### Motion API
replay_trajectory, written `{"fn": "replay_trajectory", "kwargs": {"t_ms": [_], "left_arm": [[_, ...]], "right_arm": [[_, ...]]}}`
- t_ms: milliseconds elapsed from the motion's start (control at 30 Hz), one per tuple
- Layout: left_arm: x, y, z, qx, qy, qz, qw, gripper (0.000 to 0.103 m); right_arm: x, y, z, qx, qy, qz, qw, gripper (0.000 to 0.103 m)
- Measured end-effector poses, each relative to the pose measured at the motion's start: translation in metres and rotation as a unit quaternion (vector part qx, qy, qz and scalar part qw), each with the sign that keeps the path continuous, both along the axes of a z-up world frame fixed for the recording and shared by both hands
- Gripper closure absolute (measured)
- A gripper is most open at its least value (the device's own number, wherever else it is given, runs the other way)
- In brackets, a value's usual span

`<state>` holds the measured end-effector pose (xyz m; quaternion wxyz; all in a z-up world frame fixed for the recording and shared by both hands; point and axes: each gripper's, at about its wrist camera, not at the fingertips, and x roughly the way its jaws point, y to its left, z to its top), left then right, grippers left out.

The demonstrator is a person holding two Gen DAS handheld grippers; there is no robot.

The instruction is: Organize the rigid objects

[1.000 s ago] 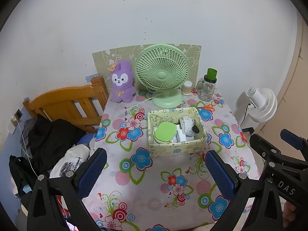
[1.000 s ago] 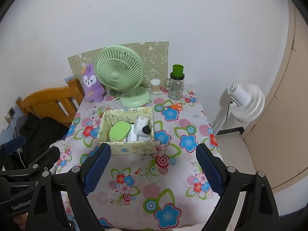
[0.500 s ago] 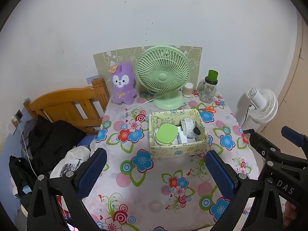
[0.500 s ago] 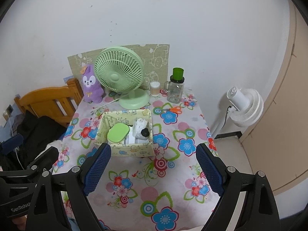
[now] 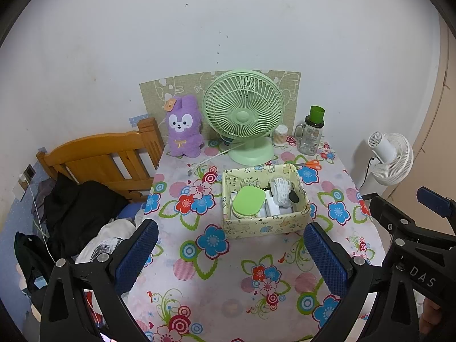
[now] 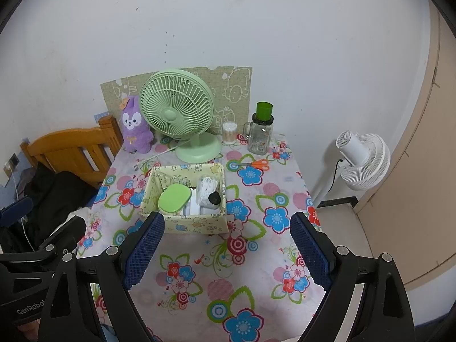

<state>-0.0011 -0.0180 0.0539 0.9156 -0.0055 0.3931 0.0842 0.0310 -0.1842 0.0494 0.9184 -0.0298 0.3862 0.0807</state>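
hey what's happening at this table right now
A person holds a two-finger claw in each hand above a table with a floral cloth. Both the left claw and the right claw are open and hold nothing. In front of them sits a pale yellow patterned fabric box holding an oval green lidded case, a white coiled cable and a small black piece. Orange-handled scissors lie loose on the cloth, beside the box and in front of the green desk fan.
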Motion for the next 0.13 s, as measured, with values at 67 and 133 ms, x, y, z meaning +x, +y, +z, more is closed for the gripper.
{"fn": "replay_trajectory", "kwargs": {"t_ms": [67,133], "left_arm": [[0.0003,-0.0001,-0.0005,-0.001,0.002,0.000,1.0000,0.000],[0.0022,-0.0001,-0.0020,-0.002,0.005,-0.001,1.0000,0.000]], "right_arm": [[0.0005,0.0002,-0.0005,-0.001,0.001,-0.001,1.000,0.011],[0.0019,0.0010,-0.0020,-0.004,0.002,-0.001,1.000,0.011]]}}
